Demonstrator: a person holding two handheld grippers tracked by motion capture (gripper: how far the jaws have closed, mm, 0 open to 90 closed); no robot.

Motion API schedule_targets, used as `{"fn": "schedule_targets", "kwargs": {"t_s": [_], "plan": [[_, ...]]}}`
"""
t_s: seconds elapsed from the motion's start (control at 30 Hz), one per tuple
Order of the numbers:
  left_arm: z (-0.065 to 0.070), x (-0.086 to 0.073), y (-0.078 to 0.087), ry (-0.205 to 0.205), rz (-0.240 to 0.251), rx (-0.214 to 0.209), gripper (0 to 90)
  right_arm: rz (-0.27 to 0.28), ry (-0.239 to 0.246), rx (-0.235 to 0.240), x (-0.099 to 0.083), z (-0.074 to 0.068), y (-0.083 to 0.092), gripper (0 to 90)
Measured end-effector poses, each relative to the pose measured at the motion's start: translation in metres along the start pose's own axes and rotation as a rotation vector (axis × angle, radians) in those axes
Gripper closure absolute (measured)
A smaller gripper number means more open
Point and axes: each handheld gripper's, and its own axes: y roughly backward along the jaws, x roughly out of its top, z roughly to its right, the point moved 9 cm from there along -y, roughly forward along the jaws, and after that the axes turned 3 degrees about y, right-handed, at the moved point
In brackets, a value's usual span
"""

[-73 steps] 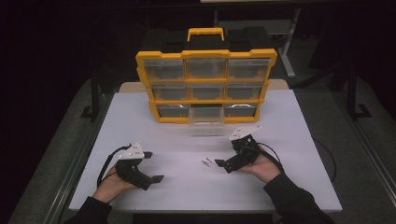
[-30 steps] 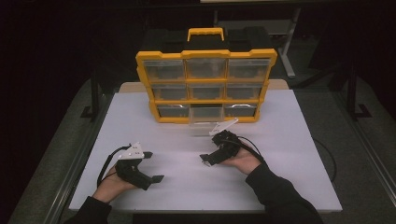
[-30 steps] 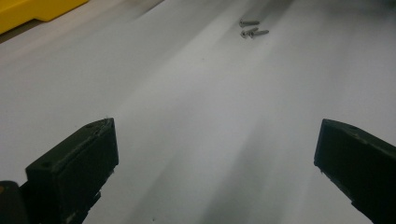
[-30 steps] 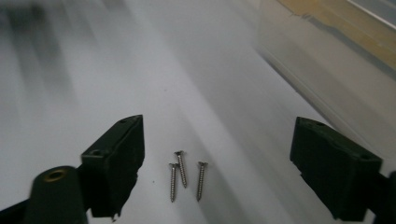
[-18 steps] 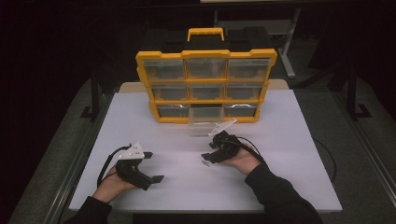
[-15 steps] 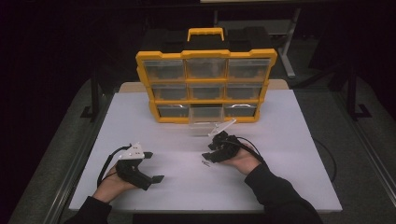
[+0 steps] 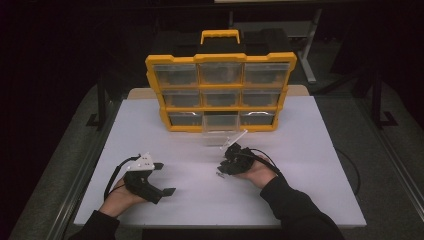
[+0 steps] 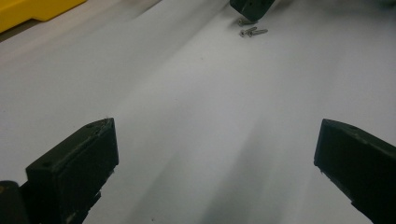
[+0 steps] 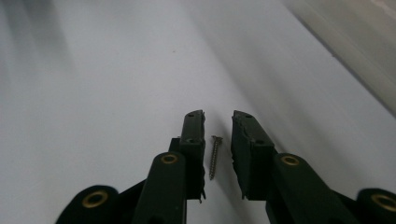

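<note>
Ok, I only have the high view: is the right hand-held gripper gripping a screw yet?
Observer: No. In the right gripper view a screw lies lengthwise between the right hand-held gripper's jaws, which have just been closing, with a gap beside it.
Operator: Other screws?
Observer: The left gripper view shows at least two screws lying together on the table.
Operator: And the left one?
Observer: The left hand-held gripper is wide open, nothing between its jaws.

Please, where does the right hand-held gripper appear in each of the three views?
High view: right hand-held gripper, right of centre.
Left gripper view: top edge, right of centre.
Right gripper view: bottom centre; jaws have just been closing around a screw, not yet pressing it.
Shared landmark: the screws by its tips.
</note>
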Motion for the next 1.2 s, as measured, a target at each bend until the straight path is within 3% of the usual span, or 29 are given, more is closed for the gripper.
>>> {"fn": "schedule_targets", "kwargs": {"t_s": [0.9, 1.2], "plan": [[0.001, 0.0, 0.0, 0.002, 0.004, -0.004, 0.0, -0.025, 0.009, -0.02, -0.003, 0.001, -0.005, 85.7], [0.001, 0.0, 0.0, 0.001, 0.004, -0.007, 0.0, -0.004, 0.01, -0.015, 0.001, 0.001, 0.007, 85.7]]}}
